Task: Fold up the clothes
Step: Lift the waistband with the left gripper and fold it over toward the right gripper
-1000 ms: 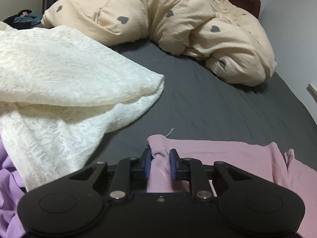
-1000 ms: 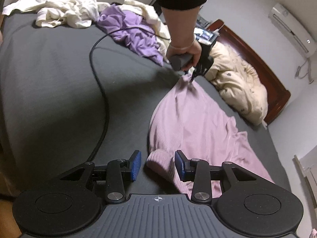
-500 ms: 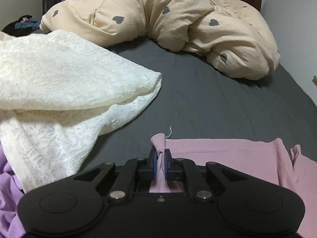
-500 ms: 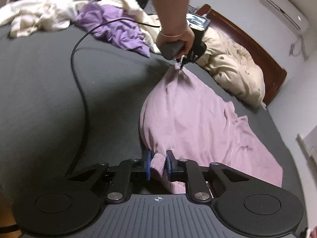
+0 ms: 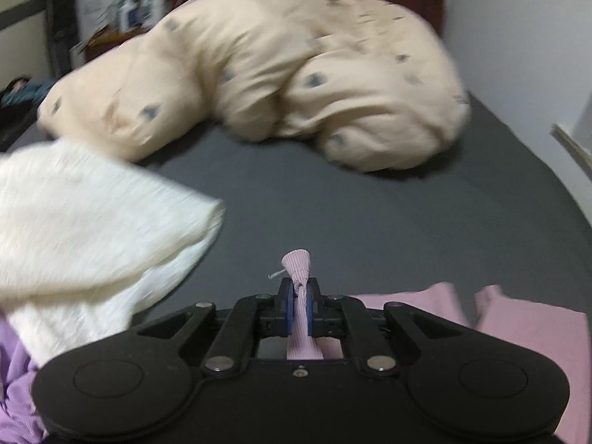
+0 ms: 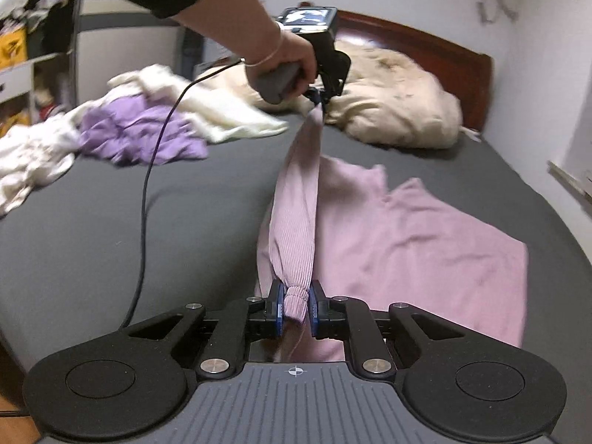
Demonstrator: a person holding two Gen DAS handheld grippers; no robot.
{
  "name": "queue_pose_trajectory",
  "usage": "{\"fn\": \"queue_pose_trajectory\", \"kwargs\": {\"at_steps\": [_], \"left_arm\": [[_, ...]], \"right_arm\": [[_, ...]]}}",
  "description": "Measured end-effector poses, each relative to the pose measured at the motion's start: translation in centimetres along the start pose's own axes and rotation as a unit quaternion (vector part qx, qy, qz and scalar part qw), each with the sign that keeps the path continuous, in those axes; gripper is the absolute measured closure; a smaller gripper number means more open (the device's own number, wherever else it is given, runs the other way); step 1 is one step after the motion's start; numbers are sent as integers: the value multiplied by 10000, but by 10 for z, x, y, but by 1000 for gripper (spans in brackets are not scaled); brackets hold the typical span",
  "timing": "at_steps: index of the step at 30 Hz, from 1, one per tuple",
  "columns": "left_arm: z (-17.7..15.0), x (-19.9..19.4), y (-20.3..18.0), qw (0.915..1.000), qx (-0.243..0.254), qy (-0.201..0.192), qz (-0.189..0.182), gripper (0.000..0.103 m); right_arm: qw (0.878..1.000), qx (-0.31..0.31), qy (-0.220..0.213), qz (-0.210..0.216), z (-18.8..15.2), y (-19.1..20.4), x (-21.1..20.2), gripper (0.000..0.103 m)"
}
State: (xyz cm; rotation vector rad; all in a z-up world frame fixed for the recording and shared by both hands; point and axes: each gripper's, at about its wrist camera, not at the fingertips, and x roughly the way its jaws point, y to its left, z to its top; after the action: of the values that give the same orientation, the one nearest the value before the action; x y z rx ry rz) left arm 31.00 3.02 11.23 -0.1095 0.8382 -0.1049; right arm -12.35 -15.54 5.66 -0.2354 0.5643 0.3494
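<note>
A pink ribbed garment point(image 6: 399, 236) lies spread on the dark grey bed sheet point(image 6: 92, 222). One edge of it is lifted into a taut band between the two grippers. My right gripper point(image 6: 295, 305) is shut on a bunched corner of the pink garment near the bed's near side. My left gripper point(image 5: 300, 305) is shut on another corner, whose tip pokes out past the blue pads. In the right wrist view a hand holds the left gripper point(image 6: 319, 100) up over the far part of the bed, the pink cloth hanging from it.
A cream lace garment point(image 5: 85, 222) and a purple garment point(image 6: 137, 135) lie heaped at the left of the bed. A beige duvet with dark hearts point(image 5: 281, 70) is piled by the headboard point(image 6: 425, 42). A black cable point(image 6: 144, 199) trails across the sheet.
Both grippers have closed on corners of the pink garment and risen, lifting its edge off the sheet into a stretched band. The right gripper has rolled upright.
</note>
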Motion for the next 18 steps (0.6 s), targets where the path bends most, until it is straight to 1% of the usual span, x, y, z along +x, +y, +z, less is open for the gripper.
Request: {"fn": "queue_pose_trajectory", "kwargs": {"at_steps": [3, 5, 7, 11, 15, 18], "left_arm": [[14, -7, -42, 9997, 194, -44, -155, 96], [19, -10, -73, 9991, 334, -51, -258, 96], [22, -9, -105, 9981, 489, -32, -374, 96], [19, 0, -169, 9955, 806, 62, -486, 96], [7, 16, -227, 9930, 1001, 208, -587, 96], [-7, 30, -264, 9906, 1192, 326, -596, 96]], "right_arm": [[9983, 558, 90, 140, 2, -28, -11, 90], [9933, 1092, 250, 286, 0, -50, -17, 90], [9892, 1402, 320, 288, -3, -68, -21, 90], [9842, 1739, 307, -101, -8, -98, -31, 90], [9732, 2222, 474, -359, -20, -128, -33, 90], [9662, 2427, 659, -573, -33, -144, -32, 90]]}}
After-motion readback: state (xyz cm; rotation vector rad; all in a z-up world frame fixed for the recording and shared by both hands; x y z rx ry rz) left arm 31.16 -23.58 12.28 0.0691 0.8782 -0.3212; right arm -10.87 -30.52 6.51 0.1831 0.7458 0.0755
